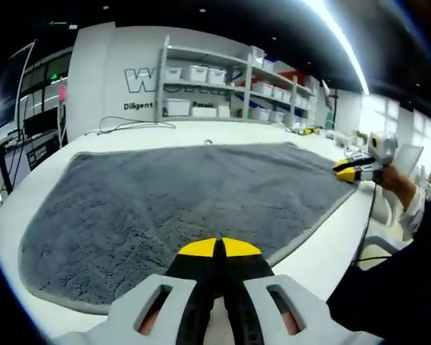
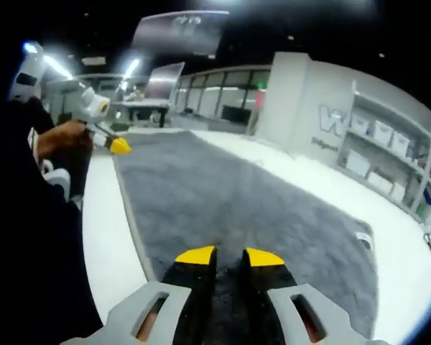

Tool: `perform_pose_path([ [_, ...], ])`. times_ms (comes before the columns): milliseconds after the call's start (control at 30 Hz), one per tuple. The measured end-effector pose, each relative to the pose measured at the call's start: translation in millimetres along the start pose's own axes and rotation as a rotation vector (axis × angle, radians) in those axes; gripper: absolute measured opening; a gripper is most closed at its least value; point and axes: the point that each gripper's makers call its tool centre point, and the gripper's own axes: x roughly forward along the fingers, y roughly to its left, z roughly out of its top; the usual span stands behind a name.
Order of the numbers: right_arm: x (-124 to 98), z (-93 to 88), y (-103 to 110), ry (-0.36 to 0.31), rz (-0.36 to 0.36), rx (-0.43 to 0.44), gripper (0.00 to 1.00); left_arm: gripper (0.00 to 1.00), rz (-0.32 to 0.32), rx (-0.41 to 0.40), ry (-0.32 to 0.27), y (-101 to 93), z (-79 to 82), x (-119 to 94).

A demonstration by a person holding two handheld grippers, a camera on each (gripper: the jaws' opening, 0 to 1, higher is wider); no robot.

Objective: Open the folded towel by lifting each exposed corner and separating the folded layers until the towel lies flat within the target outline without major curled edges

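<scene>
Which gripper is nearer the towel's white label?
Right. The right gripper sits over the towel on the label's side; the left gripper is at the opposite end.

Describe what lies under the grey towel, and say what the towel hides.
The grey towel lies spread on a white table, which shows bare around its edges. Whatever target outline or marks sit beneath the towel are covered and cannot be seen.

The towel [image 1: 194, 208] lies spread on the table [image 1: 323, 259], with shelves [image 1: 230, 90] behind it.
</scene>
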Motion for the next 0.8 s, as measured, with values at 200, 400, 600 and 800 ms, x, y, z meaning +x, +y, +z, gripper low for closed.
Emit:
perform_pose_path([
  [200,-4.7,1.6,-13.4,-0.033,-0.035,0.115,0.20,0.01,-0.006,-0.014,-0.003,-2.0,-2.8,-5.8],
  [400,-12.7,10.5,-23.1,-0.069,-0.065,0.157,0.31,0.11,0.006,-0.039,-0.137,4.1,16.5,-13.4],
  [600,-15.8,26.0,-17.6,-0.082,-0.060,0.109,0.33,0.17,0.012,-0.049,-0.178,15.4,30.1,-25.3],
  [800,-17.4,39.5,-9.5,-0.089,-0.045,0.056,0.43,0.25,0.028,-0.045,-0.218,24.2,37.9,-36.9],
])
